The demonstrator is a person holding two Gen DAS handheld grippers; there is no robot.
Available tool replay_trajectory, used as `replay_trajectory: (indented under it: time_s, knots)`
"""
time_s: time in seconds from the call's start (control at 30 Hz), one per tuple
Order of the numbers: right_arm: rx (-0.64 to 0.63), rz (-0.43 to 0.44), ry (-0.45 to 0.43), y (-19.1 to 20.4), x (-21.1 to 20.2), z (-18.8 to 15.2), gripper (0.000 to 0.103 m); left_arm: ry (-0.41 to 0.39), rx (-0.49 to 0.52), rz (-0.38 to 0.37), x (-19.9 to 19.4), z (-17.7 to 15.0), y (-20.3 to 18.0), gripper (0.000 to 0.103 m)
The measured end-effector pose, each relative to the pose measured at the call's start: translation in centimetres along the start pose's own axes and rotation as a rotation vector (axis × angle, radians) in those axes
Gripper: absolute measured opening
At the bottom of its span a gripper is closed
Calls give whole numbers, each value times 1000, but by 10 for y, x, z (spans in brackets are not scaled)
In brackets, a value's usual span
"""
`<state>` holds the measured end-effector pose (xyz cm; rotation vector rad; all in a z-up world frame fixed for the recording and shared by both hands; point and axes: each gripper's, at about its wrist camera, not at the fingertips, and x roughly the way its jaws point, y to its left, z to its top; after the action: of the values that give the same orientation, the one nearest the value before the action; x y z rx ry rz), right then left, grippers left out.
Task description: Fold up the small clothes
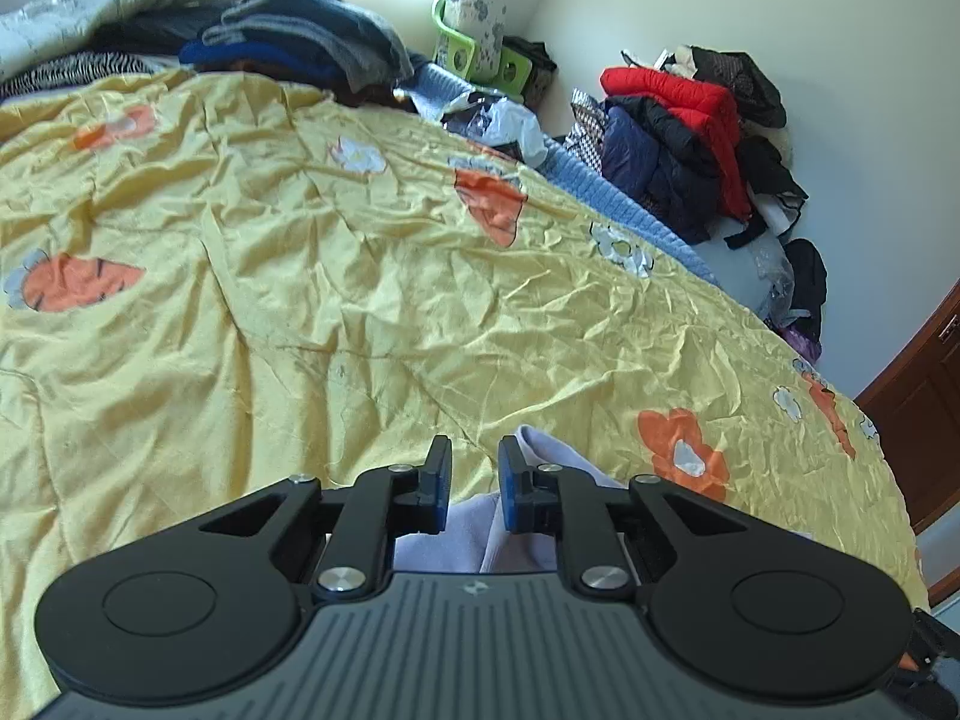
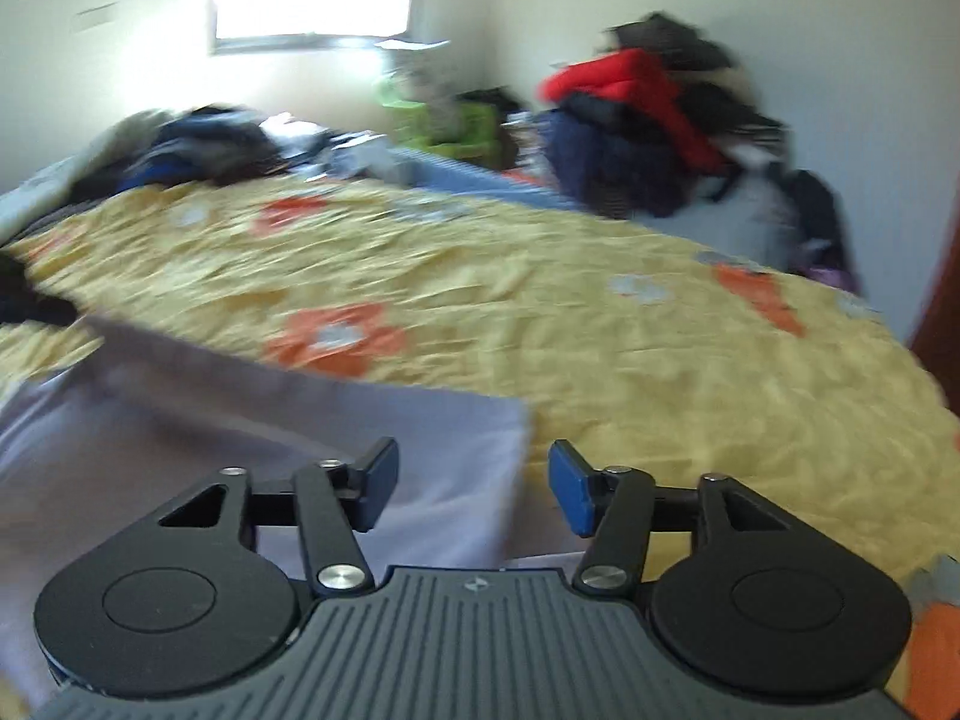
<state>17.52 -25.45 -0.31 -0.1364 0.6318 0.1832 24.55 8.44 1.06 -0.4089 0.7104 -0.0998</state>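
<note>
Lavender garment lies nearest on the yellow bedspread, spread leftward from the right gripper, whose wide-open fingers straddle its right edge. Left gripper hovers low over a bunched fold, fingers narrowly parted, gripping nothing.

Yellow flowered bedspread, dark clothes pile, red jacket on heap, green basket
</note>
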Motion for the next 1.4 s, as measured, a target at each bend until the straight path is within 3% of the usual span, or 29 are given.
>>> replay_trajectory:
  time_s: [0.07,0.1,0.13,0.2,0.27,0.43,0.6,0.8,0.97,1.07,1.1,1.13,1.2,1.3,1.4]
  knots:
    - [-38,49,33,18,10,1,72,-13,20,0,-9,-4,-4,28]
    - [-45,58,50,25,15,1,75,-15,31,-1,-12,-6,-6,43]
    - [-44,55,77,30,23,0,82,-16,48,1,-15,-8,-8,65]
    - [-14,-5,111,38,36,-1,86,-24,80,11,-24,-15,-10,79]
    - [19,-41,80,47,29,-1,86,-15,128,5,-32,-25,-11,79]
    - [-21,42,-4,73,1,0,89,48,129,-82,-58,-60,5,79]
    - [84,6,-86,49,-45,-23,91,68,96,-217,-87,-86,26,79]
    - [407,-11,-149,-22,-105,-73,76,80,102,-301,-102,-107,32,78]
    - [348,20,-95,-11,-112,-95,67,79,182,-298,-105,-123,22,78]
    - [330,33,-53,2,-103,-102,54,99,202,-294,-103,-132,18,64]
    - [333,31,-44,4,-100,-104,42,110,213,-282,-102,-136,17,52]
    - [333,15,-40,6,-98,-107,30,122,223,-269,-101,-139,16,35]
    - [327,-9,-44,7,-99,-113,15,135,232,-239,-99,-144,17,14]
    - [343,-2,-62,4,-110,-119,7,115,239,-231,-104,-148,21,5]
    - [339,-13,-59,0,-123,-129,6,98,254,-241,-115,-151,28,4]
